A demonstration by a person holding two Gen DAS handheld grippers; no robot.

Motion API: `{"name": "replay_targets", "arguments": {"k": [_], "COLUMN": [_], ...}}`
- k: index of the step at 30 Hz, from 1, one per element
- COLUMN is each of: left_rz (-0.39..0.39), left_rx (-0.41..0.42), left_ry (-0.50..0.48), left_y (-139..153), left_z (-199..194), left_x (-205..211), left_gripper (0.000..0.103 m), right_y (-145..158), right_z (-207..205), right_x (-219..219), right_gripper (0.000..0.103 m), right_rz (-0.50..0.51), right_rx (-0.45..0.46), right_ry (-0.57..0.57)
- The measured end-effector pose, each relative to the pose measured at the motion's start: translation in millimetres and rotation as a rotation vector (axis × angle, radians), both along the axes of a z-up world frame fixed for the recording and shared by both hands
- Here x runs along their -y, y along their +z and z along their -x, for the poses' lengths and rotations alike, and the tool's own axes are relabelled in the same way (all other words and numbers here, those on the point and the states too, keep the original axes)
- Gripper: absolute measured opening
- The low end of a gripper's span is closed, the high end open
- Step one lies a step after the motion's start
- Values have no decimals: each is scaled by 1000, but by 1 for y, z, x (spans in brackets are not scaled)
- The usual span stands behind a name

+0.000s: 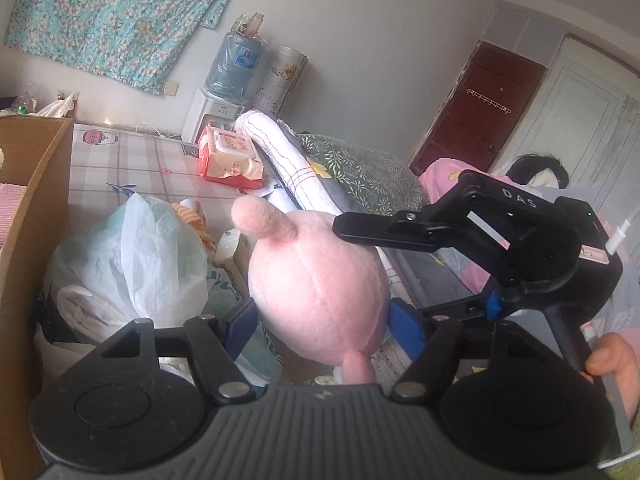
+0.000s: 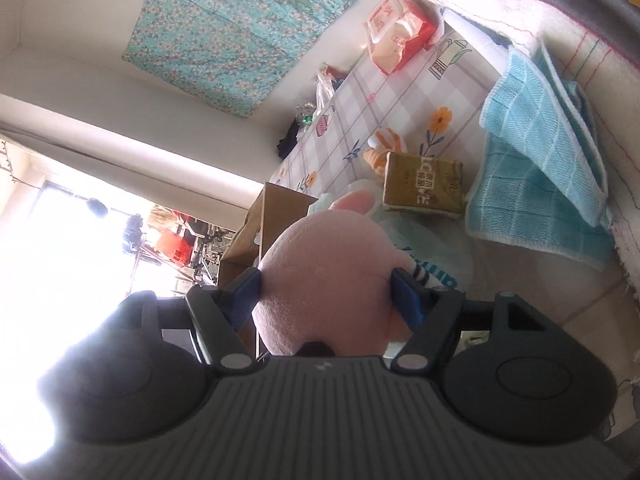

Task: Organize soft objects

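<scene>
1. At the far left of the left wrist view stands a cardboard box, open at the top. Beside it lie crumpled plastic bags on the desk with its checked cloth.
2. The pink plush toy is in the middle, raised above the desk. Its long axis runs away from the left gripper, with one small rounded limb at the far top.
3. The fingers of the left gripper are spread on both sides of the toy. The pad on the right touches the plush, the left one seems just apart – I judge this is no firm grip.
4. The right gripper pinches the same toy: both blue pads dent the body at its sides. In the left view it comes in from the right, with the person's hand under it.
5. So the right hand carries the toy, and the box lies to the left of it – probably the next move goes that way.
6. Further right on the desk are a tissue pack, a folded blue cloth and a red wipes pack.
7. The room has white walls, a floral curtain, a water dispenser and a dark red door.
</scene>
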State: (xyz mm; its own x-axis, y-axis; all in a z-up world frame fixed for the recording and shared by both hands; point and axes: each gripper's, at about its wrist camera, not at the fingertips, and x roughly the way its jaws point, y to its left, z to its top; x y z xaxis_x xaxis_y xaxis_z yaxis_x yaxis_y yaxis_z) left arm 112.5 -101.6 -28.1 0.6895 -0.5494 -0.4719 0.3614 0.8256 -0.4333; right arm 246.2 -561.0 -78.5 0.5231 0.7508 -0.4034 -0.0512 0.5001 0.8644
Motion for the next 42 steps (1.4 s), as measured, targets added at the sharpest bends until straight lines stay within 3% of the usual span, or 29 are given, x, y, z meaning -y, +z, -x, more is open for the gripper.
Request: {"name": "replay_targets", "arguments": {"k": [8,16,20,24,31,35,37,42], "left_rz": [-13,-52,-99,-256,-556,-602,-584,-628], "left_rx": [154,205,152,36,-231,-406,-441,-383], "left_ry": [42,189,294,386,392,354,341,330], "left_y": [45,78,84,81,39,-1,-13,-13], "left_z": [50,88,86,59,-33,-71,-83,-89], "left_x": [-40,-123,-170,-208,-237,-238,-236,-212], "left_gripper": [67,65,65,65,65,65,66,70], "right_y": [63,104,106,90,59,53,51,44], "right_z": [37,42,38,33,32,31,32,30], "right_x": [-36,-131,-165,-170,-149,-136,-131,-123], "right_gripper": [74,77,77,77,77,77,77,77], "right_rz": [-2,-43,-21,-38,-30,-20,-18,-20], "right_rx": [141,216,234,193,143,146,144,126], "right_ry": [109,319,322,310,237,206,198,190]}}
